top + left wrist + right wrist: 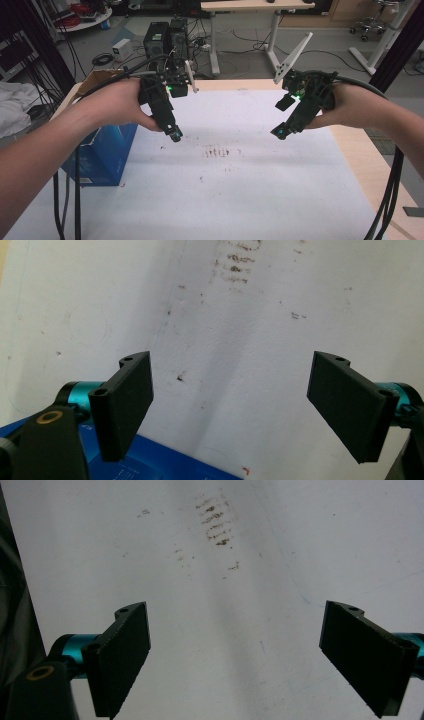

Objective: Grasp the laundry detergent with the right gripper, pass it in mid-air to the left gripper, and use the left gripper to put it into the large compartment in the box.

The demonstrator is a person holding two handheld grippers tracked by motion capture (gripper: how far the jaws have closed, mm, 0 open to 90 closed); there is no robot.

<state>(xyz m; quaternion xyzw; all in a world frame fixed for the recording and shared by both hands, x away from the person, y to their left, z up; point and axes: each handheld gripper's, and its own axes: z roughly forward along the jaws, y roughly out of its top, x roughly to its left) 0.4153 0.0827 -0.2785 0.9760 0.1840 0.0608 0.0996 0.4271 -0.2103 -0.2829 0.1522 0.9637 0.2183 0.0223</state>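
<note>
Two hand-held grippers hover over a white sheet [240,195] that covers the table. My left gripper [174,134] is held at the left, tilted down toward the middle, its jaws wide apart with nothing between them [230,405]. My right gripper [280,132] is held at the right, also tilted down and inward, jaws wide apart and empty [235,655]. Below both lies a patch of brown smudge marks [216,152] on the sheet, which also appears as brown marks [240,260] in the left gripper view and brown marks [214,517] in the right gripper view.
A blue box [102,152] stands at the table's left edge under the left forearm; its blue corner [165,465] appears in the left gripper view. Bare wooden table edge [370,165] runs along the right. Cables hang by both arms. Desks, computers and a chair stand beyond.
</note>
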